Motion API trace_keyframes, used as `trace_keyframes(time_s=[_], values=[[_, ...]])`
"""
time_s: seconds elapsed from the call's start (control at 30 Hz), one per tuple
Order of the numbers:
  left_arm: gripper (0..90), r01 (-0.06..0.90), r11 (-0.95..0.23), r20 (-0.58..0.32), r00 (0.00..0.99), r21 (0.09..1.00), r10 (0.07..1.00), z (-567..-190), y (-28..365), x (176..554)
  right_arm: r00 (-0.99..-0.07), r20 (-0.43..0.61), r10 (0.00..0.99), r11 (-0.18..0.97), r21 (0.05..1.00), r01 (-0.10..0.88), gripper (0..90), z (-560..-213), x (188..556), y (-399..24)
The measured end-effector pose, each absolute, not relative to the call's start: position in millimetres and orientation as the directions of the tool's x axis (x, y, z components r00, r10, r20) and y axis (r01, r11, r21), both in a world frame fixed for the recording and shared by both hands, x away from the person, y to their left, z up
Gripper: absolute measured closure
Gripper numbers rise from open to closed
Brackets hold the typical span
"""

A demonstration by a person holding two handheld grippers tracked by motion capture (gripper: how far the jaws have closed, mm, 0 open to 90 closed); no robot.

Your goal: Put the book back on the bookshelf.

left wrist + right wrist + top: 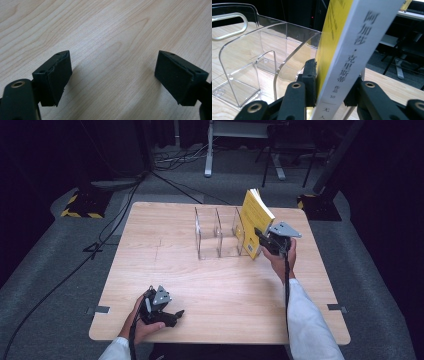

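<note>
two grippers point(161, 309) point(270, 240), one book point(253, 217), one rack point(218, 237)

We see a pale wooden table point(220, 295) with a smooth, matt grain. On it, the divided rack point(262, 62) is clear glossy plastic. The book point(352, 50) has a matt yellow paper cover and white spine; the gripper pads point(58, 75) look matt black, rubbery.

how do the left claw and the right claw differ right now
The left claw rests low at the near edge of the table, jaws spread wide with only bare wood between them. The right claw is raised beside the clear divider rack, its jaws close together on either side of a tilted yellow book; whether the pads press on it is hard to tell. Both are black two-jaw claws, each held in a hand.
</note>
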State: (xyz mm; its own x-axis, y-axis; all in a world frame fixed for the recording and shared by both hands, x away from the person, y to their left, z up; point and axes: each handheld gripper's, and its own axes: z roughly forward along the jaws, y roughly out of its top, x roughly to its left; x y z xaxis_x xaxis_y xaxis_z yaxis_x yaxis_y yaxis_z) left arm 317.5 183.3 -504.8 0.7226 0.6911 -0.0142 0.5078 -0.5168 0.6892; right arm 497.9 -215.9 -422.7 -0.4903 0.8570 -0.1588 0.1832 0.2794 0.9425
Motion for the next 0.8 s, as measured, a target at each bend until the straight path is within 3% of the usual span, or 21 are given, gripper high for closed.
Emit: trace_keyframes(time_s=[0.8], values=[[14.6, 0.506, -0.520, -0.013, 0.725, 0.689, 0.688, -504.7, 183.5, 318.0, -0.541, -0.208, 0.815, 0.348, 0.922, 0.171, 62.1, -394.2, 475.8, -241.4]])
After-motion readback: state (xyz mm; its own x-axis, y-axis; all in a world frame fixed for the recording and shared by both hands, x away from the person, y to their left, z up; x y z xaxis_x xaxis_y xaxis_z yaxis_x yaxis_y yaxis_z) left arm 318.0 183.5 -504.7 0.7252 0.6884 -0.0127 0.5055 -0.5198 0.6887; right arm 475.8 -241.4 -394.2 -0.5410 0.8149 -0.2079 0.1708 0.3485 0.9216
